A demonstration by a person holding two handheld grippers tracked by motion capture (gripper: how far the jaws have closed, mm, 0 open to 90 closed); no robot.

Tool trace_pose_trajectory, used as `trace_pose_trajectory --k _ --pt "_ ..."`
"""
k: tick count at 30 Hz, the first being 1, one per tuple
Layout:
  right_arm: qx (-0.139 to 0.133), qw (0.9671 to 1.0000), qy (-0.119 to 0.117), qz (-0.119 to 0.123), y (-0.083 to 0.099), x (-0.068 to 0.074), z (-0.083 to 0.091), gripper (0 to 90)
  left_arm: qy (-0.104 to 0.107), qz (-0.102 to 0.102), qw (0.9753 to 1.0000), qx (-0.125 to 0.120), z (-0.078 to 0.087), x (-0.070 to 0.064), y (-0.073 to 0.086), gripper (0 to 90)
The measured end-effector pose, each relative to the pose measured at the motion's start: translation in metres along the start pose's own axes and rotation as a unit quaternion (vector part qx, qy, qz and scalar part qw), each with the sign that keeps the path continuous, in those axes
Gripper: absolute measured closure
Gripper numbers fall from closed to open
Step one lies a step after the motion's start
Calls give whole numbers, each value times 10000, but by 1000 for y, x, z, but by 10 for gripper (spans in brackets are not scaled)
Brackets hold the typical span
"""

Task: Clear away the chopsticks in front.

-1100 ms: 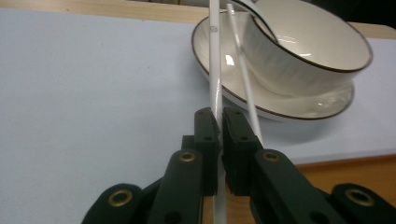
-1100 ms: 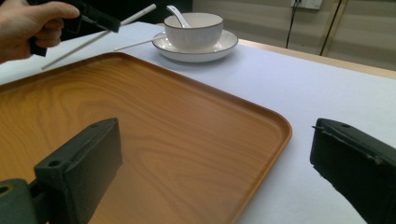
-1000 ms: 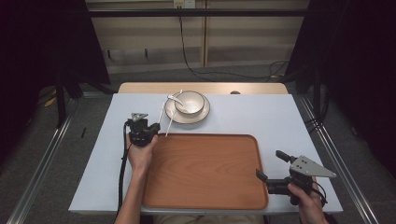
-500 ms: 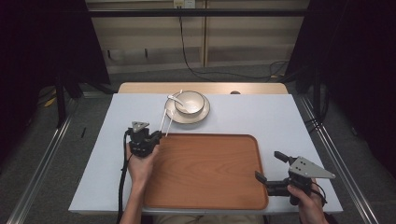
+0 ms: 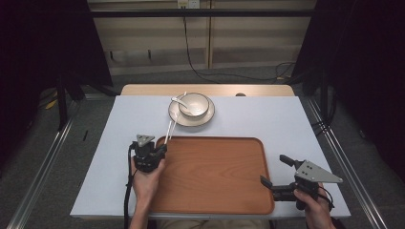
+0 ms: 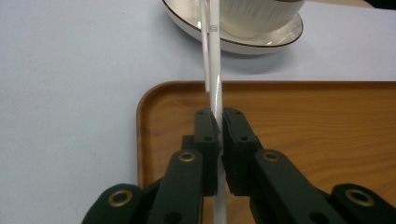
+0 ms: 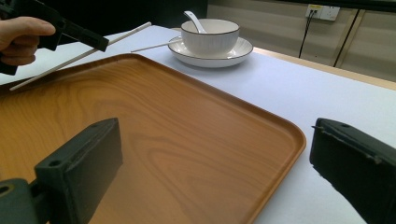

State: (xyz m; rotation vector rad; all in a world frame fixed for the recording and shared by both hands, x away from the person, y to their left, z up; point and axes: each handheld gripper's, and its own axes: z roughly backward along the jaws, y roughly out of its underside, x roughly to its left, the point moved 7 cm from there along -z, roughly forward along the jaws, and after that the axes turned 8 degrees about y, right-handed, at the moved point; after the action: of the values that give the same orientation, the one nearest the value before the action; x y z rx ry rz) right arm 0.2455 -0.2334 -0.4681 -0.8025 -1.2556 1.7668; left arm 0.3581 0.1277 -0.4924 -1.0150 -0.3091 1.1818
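Note:
My left gripper (image 5: pixel 161 149) (image 6: pixel 217 116) is shut on a white chopstick (image 5: pixel 171 128) (image 6: pixel 215 70) over the far left corner of the wooden tray (image 5: pixel 215 191). The stick points up toward the plate (image 5: pixel 206 118). A second white chopstick (image 7: pixel 154 45) (image 6: pixel 204 46) lies beside it with its far end against the plate's rim. On the plate stands a white bowl (image 5: pixel 195 102) with a spoon (image 5: pixel 179 100) in it. My right gripper (image 5: pixel 275 171) (image 7: pixel 215 128) stands open at the tray's near right corner, with nothing between its jaws.
The pale table top (image 5: pixel 272 119) has free room to the right of the plate and to the left of the tray. A wooden strip (image 5: pixel 143 89) runs along the far edge. Cables (image 5: pixel 191 57) and metal rails (image 5: pixel 52 143) lie on the floor around the table.
My left gripper has drawn back toward the person with the chopstick in it, from the table left of the plate to the tray's far left corner. The right gripper has barely moved.

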Motion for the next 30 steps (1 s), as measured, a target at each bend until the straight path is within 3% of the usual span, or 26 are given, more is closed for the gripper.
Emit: trace_pose_trajectory --k 5,8,9,11,12,18,23,25,27,30 --pt "3 10000 -5 3 0 0 0 23 -89 38 9999 24 12 -5 9 853" --pt "16 10000 -21 19 0 1 0 23 -67 211 9997 -88 19 -7 13 853" --pt "-7 10000 -14 22 0 0 0 23 -220 235 9993 -174 22 -7 15 853" --pt "2 10000 -4 14 0 0 0 23 -251 226 9993 -139 23 -6 17 853" --pt "3 10000 -7 15 0 0 0 23 -201 267 9994 -107 22 -6 18 853" --pt "-5 10000 -14 32 0 0 0 23 -445 221 9987 69 17 -3 28 853" --pt "-32 10000 -23 27 -1 1 0 26 -503 482 9973 218 4 -2 34 853" --pt "-48 10000 -35 16 -1 1 0 26 -759 305 9961 322 1 -1 37 853" --pt "-38 10000 -2 33 -1 0 1 26 -634 345 9966 395 -1 -3 39 852" --pt "-40 10000 -32 42 -1 1 0 26 -674 349 9961 450 -2 -2 39 852"
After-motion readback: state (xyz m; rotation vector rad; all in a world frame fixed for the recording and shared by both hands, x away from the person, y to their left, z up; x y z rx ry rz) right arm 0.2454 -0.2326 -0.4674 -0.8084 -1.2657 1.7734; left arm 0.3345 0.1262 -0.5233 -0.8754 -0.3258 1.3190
